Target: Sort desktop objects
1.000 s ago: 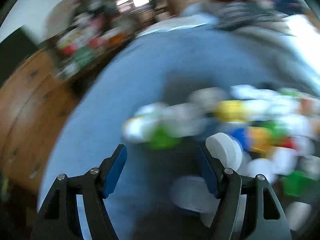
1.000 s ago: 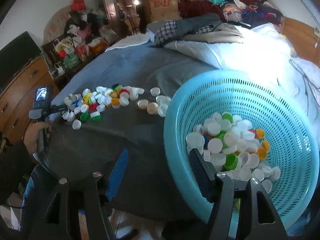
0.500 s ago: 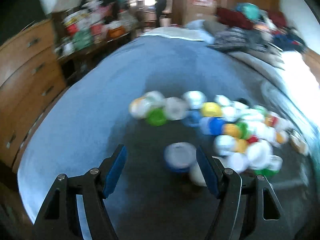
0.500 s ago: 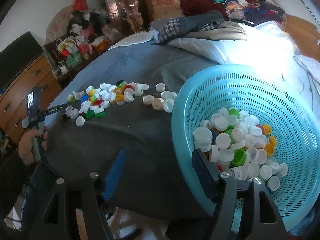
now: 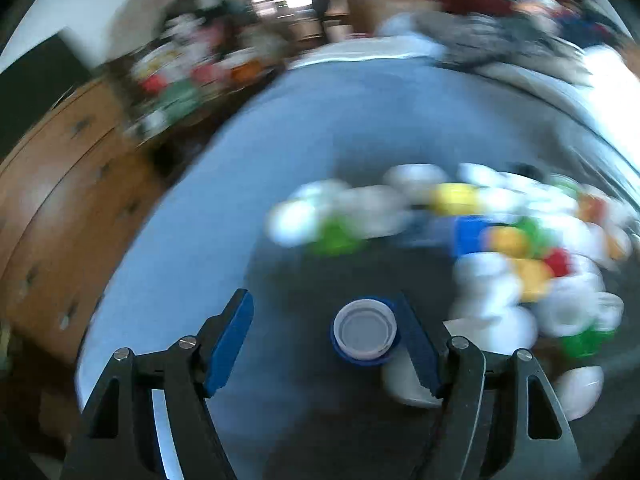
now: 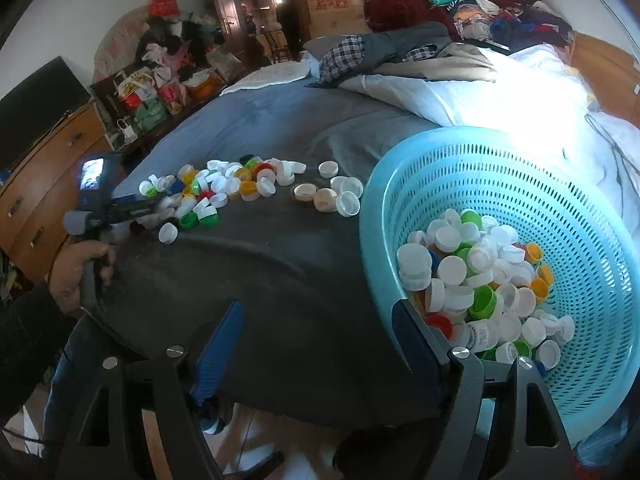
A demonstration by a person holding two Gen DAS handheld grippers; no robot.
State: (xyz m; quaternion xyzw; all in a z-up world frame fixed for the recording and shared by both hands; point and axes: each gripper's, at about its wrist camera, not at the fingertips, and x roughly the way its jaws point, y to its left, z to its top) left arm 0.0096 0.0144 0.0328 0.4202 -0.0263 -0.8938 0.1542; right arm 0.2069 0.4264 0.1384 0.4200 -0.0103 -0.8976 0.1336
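Two spread jaws pairs, opening; left gripper (image 5: 325,336) brackets blue-rimmed cap (image 5: 365,333), right gripper (image 6: 320,336) beside basket (image 6: 580,216)

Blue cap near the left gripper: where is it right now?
In the left wrist view the blue cap lies open side up on the dark blanket, between the fingers against the right-hand one, just short of the cap pile.
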